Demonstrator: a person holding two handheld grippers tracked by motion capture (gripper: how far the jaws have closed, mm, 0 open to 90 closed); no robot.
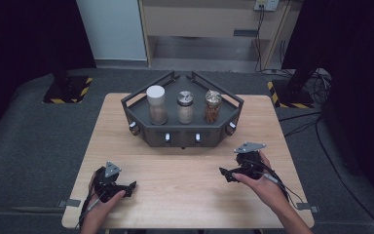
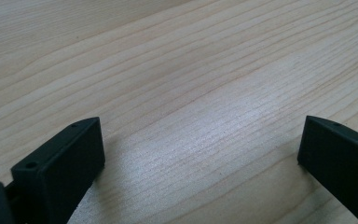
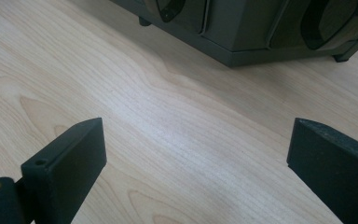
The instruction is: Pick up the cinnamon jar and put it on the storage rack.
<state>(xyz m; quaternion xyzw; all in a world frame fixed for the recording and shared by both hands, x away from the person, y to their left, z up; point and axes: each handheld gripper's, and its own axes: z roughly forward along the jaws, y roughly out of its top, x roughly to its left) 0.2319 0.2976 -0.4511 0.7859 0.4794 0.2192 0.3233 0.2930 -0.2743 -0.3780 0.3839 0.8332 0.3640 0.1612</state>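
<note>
Nearest, the left gripper (image 1: pixel 126 187) at seven o'clock and the right gripper (image 1: pixel 226 174) at four o'clock rest low over the pale grained wooden table (image 1: pixel 185 195), jaws spread wide and empty, tips pointing inward (the gripper views show bare grain between matte black pads). Farther, at twelve, the dark angular metal rack (image 1: pixel 182 134) runs crosswise, holding three upright jars (image 1: pixel 185 107); the high view shows them.

Black tongs (image 1: pixel 131 185) with grey three-cornered plates, trailing black cables
</note>
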